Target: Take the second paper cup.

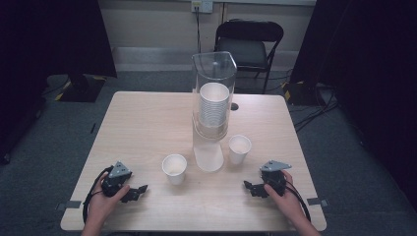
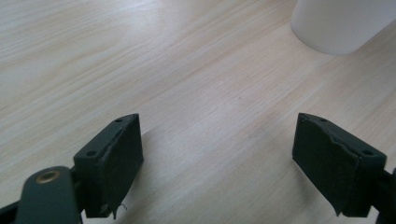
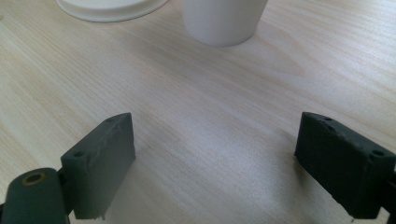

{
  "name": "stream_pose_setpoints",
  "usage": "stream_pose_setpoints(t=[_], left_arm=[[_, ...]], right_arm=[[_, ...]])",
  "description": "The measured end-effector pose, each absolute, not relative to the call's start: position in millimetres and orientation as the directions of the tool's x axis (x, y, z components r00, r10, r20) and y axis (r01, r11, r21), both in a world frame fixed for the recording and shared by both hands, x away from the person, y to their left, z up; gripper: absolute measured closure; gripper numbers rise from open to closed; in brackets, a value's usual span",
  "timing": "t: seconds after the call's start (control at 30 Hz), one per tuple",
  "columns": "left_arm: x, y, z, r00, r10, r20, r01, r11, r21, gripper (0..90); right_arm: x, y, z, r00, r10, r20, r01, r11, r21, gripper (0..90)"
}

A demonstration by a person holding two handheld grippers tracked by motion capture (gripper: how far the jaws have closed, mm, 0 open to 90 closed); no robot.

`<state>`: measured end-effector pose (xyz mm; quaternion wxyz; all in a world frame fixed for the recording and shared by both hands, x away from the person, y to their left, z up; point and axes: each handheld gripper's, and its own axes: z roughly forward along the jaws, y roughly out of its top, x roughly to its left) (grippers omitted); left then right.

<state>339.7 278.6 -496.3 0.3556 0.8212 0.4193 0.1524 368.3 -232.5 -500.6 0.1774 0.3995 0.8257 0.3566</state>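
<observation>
Overhead, a cup stack point(image 1: 214, 104) fills the dispenser point(image 1: 213, 73).

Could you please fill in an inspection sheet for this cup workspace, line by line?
Surface: light wooden table, bare between the items; tape tabs at its near corners.
Job's things: left paper cup and right paper cup, both upright and empty; clear cup dispenser between them, holding a stack of cups.
Clutter: small dark spot beside the dispenser.
Grippers: left gripper and right gripper low at the near edge, jaws open, nothing between them.
Cables: one trails from each gripper; more on the floor at right.
Surroundings: folding chair behind the table, dark curtains either side.
</observation>
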Motion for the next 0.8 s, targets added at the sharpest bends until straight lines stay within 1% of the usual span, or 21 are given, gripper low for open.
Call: stream_pose_setpoints(t=[0.3,0.47,0.8], left_arm=[[337.6,286.6,-498.6,0.596,0.803,-0.020,0.566,-0.402,0.720,15.8],[335.6,286.9,-502.0,0.597,0.802,0.000,0.540,-0.402,0.739,13.7],[335.4,286.5,-502.3,0.596,0.803,-0.005,0.543,-0.399,0.739,13.5]], right_arm=[[368.2,-232.5,-500.6,-0.618,0.786,-0.008,0.533,0.427,0.731,11.4],[368.2,-232.5,-500.6,-0.618,0.786,-0.008,0.533,0.427,0.731,11.4],[367.7,-232.8,-500.5,-0.620,0.785,-0.006,0.533,0.427,0.730,11.6]])
